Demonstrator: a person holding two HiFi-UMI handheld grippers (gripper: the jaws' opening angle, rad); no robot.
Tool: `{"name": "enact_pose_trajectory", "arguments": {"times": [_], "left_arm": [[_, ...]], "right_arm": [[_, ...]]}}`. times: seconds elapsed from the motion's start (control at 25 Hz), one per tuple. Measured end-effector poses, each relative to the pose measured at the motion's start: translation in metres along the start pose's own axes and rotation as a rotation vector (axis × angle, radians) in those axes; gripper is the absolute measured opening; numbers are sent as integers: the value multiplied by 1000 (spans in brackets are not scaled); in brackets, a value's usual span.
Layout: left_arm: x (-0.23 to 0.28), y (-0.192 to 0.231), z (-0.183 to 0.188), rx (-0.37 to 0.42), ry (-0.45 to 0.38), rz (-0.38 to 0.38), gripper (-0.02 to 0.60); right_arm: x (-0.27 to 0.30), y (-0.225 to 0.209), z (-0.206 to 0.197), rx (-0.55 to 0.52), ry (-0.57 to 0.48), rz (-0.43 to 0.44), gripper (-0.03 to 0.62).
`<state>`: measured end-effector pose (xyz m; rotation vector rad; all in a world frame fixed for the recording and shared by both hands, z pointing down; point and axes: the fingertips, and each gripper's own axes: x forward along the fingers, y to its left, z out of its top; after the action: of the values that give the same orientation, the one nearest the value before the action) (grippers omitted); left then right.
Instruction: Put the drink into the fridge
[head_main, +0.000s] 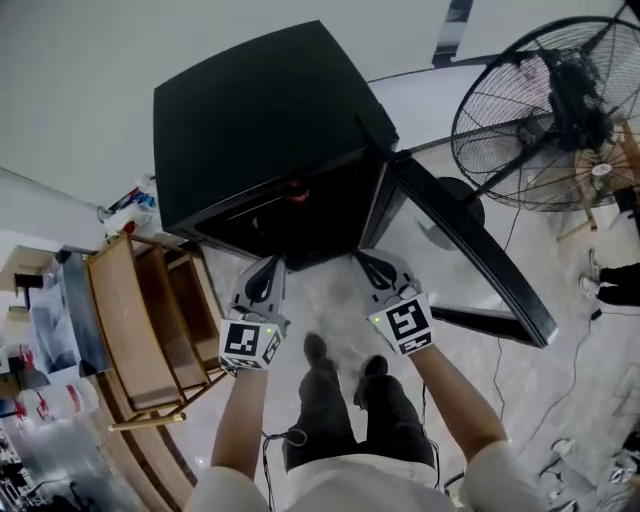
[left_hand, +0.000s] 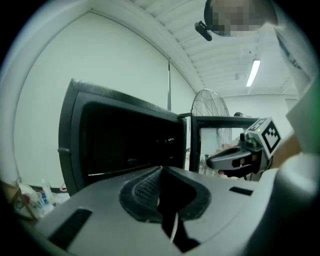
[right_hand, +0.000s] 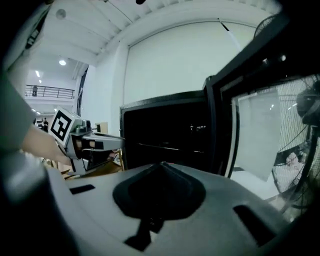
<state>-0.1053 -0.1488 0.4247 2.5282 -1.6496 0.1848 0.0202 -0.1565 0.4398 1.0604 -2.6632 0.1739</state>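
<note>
- Standing wide open, the black fridge (head_main: 260, 120), its door (head_main: 470, 250) swung out right.
- Hovering near its mouth, left gripper (head_main: 270, 265) and right gripper (head_main: 368, 262): both clenched, empty.
- Spotting only a red speck (head_main: 296, 192) inside; can't tell if it's the drink.

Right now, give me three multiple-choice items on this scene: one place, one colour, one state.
1. In the head view, where does the fan stand relative to the fridge?
A. To its left
B. To its right
C. On top of it

2. What colour is the fridge cabinet?
A. White
B. Black
C. Red

3. How is the fridge door?
A. Swung open
B. Shut
C. Taken off and lying flat on the floor

Answers:
1 B: the fan's round cage stands at the upper right, beyond the fridge.
2 B: its top and sides are black all over.
3 A: the glass door hangs out to the right, with the dark interior exposed.
</note>
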Motion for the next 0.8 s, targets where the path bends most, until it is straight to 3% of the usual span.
{"name": "enact_pose_trajectory", "arguments": {"times": [0.44,0.8], "left_arm": [[-84,-49,121,-15,46,29,8],[-162,-86,179,-50,45,51,8]], "right_arm": [[-103,19,108,15,24,6,0],[-166,54,163,-28,35,26,0]]}}
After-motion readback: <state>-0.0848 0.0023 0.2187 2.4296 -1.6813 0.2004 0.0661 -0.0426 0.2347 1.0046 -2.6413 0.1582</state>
